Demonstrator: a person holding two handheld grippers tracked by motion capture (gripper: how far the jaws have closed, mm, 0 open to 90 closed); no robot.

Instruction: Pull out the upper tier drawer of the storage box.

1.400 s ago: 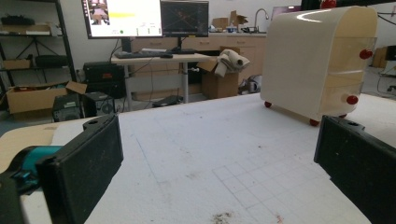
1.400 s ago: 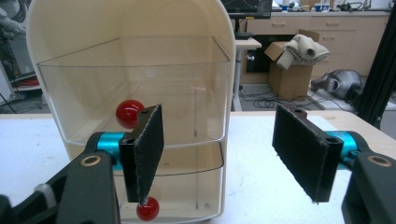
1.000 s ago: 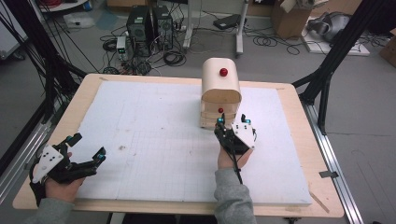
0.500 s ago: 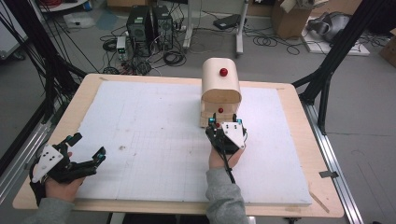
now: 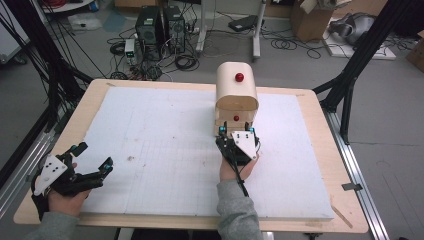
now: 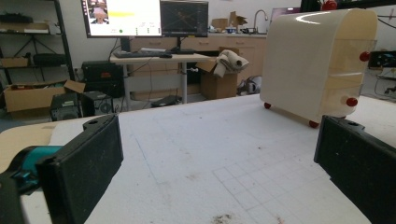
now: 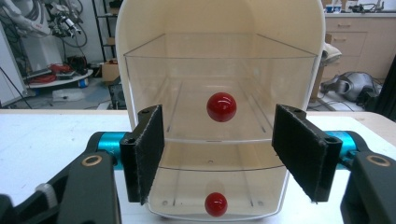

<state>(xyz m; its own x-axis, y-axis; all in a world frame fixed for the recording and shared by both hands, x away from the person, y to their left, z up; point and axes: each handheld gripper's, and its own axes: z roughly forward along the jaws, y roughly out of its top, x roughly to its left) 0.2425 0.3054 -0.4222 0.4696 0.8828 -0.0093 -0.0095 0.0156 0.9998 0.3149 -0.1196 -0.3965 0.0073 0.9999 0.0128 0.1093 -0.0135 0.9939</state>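
I have the right gripper (image 5: 236, 134) lined up on the small drawer cabinet (image 5: 236, 95), which stands on the white tabletop (image 5: 165, 150) at about 1 o'clock from the middle of the board, its clear drawer fronts facing me. In the right gripper view the jaws stand wide apart and hold nothing; they frame the cabinet's front, with the upper red knob (image 7: 221, 107) centred between the pads (image 7: 149, 151) and the lower red knob (image 7: 216, 204) sitting below, near the bottom edge. From the high view the jaw tips look very near the lower front of the cabinet, though I cannot tell whether they touch it.

My left gripper (image 5: 92, 172) rests at about 8 o'clock near the tabletop's edge, well apart from the cabinet, its jaws also spread wide and empty. Its own view looks across the foam surface to the cabinet (image 6: 317, 60) at 2 o'clock.

I judge this to be the approach to a drawer knob, before any grip. The next move calls for easing the right gripper forward until the pads flank the upper knob, closing on it squarely, then drawing straight back toward me. The cabinet looks light, so a pull may drag it; the left gripper could steady its body.
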